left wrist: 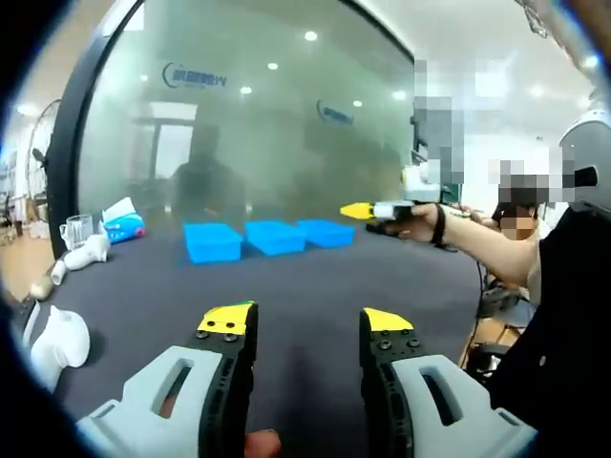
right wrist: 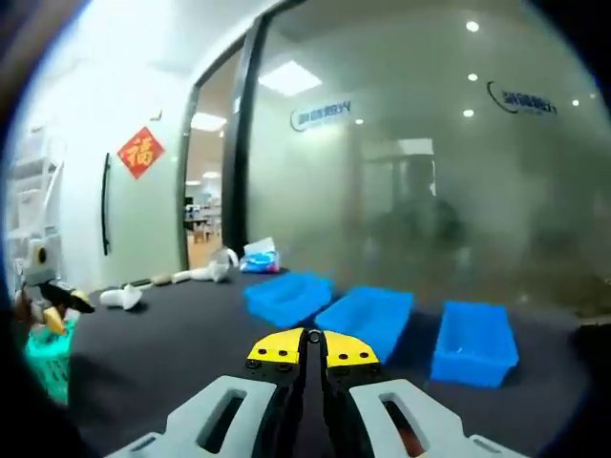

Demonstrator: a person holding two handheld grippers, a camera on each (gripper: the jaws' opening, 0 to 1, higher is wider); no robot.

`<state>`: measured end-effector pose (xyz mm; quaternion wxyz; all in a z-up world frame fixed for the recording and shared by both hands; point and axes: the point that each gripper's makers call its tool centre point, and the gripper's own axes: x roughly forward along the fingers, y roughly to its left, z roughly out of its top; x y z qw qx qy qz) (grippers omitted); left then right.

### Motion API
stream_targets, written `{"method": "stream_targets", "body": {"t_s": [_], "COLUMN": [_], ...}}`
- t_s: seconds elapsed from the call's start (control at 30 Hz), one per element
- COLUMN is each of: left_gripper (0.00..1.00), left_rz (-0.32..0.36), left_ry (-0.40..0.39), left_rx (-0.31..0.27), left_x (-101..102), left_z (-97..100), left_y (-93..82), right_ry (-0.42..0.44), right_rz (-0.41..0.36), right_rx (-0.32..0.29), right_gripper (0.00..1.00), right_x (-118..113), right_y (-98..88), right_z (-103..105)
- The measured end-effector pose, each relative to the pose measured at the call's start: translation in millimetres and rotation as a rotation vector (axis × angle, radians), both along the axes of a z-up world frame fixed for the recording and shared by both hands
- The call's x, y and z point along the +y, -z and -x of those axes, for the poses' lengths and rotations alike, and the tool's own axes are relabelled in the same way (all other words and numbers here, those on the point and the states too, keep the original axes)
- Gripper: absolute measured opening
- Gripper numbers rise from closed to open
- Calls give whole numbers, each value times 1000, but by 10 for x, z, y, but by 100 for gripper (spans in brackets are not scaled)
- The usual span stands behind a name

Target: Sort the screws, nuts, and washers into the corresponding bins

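Three blue bins (left wrist: pixel 275 236) stand in a row on the dark table (left wrist: pixel 305 277), far ahead of my left gripper (left wrist: pixel 305 321). That gripper is open, its yellow-tipped jaws wide apart with nothing between them. My right gripper (left wrist: pixel 357 211) comes in from the right, held in a person's hand above the table beside the bins, its yellow tips together. In the right gripper view, my right gripper (right wrist: pixel 313 345) is shut and holds nothing. The bins (right wrist: pixel 368 320) lie just beyond it. No screws, nuts or washers can be made out.
White objects (left wrist: pixel 57 339), a glass mug (left wrist: pixel 74 230) and a blue tissue pack (left wrist: pixel 122 226) sit along the table's left side. A frosted glass wall (left wrist: pixel 286 124) stands behind the bins. The person's body (left wrist: pixel 563 315) is at the right. A teal object (right wrist: pixel 48 358) sits at the far left.
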<state>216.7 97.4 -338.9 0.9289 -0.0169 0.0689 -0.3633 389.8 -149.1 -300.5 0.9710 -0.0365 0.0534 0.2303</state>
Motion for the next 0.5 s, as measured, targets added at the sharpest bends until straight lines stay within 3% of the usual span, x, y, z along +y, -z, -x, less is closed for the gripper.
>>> {"method": "stream_targets", "body": {"t_s": [0.2,0.3,0.5], "left_gripper": [41,41,41], "left_rz": [3,2,5], "left_ry": [-7,-8,-11], "left_rx": [-3,3,9], "left_x": [26,26,26], "left_z": [-10,-9,-18], "left_y": [-11,8,24], "right_ry": [50,84,72], "right_rz": [-30,4,70], "right_rx": [-6,-10,40], "right_gripper": [4,4,4], "right_x": [-17,-21,162], "right_y": [-118,-159,-100], "right_z": [-484,-757,-1169]}}
